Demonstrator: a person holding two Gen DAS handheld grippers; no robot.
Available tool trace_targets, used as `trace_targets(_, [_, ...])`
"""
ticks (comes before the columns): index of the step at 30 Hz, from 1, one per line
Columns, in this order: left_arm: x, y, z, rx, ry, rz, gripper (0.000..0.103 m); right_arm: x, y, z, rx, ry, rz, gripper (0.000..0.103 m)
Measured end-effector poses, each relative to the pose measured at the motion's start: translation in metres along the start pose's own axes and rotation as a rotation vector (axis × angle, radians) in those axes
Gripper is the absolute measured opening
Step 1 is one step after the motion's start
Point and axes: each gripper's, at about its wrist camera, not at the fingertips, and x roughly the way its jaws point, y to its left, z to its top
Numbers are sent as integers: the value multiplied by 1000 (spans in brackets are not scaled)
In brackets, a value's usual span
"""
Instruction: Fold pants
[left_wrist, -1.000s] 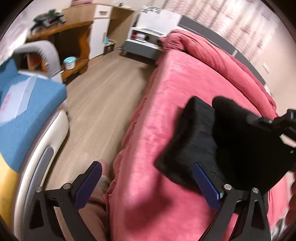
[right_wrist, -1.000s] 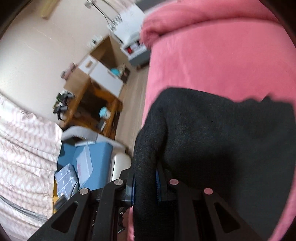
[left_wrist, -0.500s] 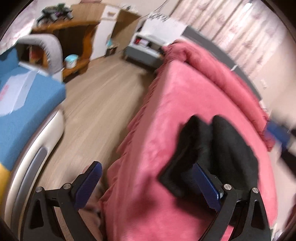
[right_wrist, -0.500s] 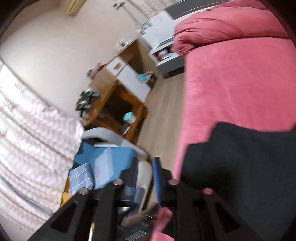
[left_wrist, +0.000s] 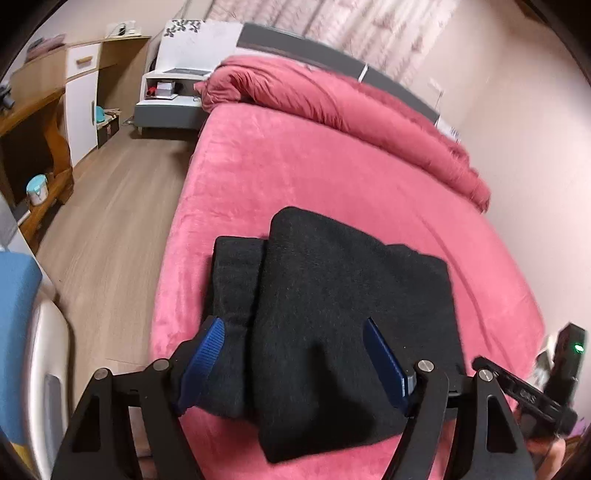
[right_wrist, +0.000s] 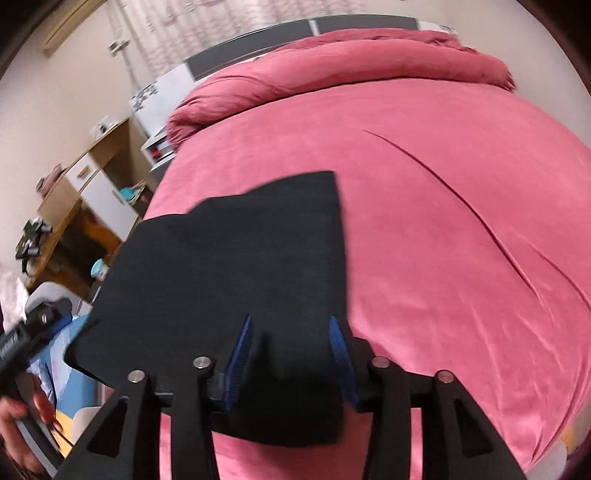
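The black pants (left_wrist: 332, 317) lie folded into a thick rectangular stack near the foot edge of the pink bed (left_wrist: 332, 184). They also show in the right wrist view (right_wrist: 236, 266). My left gripper (left_wrist: 295, 354) is open, its blue pads straddling the near edge of the stack, holding nothing. My right gripper (right_wrist: 291, 343) is open over the near right corner of the pants, holding nothing. The right gripper's body shows at the left wrist view's lower right (left_wrist: 535, 395).
A rolled pink duvet (left_wrist: 332, 99) lies along the headboard. Wooden floor (left_wrist: 110, 229) runs left of the bed, with a wooden desk and cabinet (left_wrist: 44, 110), a grey-white nightstand (left_wrist: 170, 96) and a blue-covered seat (left_wrist: 14, 314).
My right gripper has let go of the pants and opened. Both grippers have swung to face the bed head-on. The pants now lie flat as a folded stack.
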Motion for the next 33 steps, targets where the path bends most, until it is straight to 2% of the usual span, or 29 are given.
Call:
trace_targets(3, [11,-9,3,58,43,26,78,7,-19,-9,58,31,59,51])
trace_targets(7, [26,-19,-3,132,90,59,80,16,-22,-14,97,55,135,54])
trace_targets(9, [34,-20,-5,142,109,78,83,20,-17,-13,91,52,132,55])
trace_targets(12, [43,-18,-9,120,128,60,89,22,-19,-11,94,52,143,55])
trace_targets(18, [51,-24,-8,121,127,78,88,20,-25,-15,110,53,170,55])
trace_targets(25, [56,-36,-12,190,129,91,85,24,-25,-13,117,60,169,56])
trace_targets(29, [56,-35,-14,206,133,89,81,28,-26,-4,117,62,169,56])
trace_targets(31, [55,-32,-14,214,133,86,73,31,-27,5,104,50,170,56])
trace_targets(33, [53,-29,-12,211,135,72,61,33,-28,12,92,33,175,56])
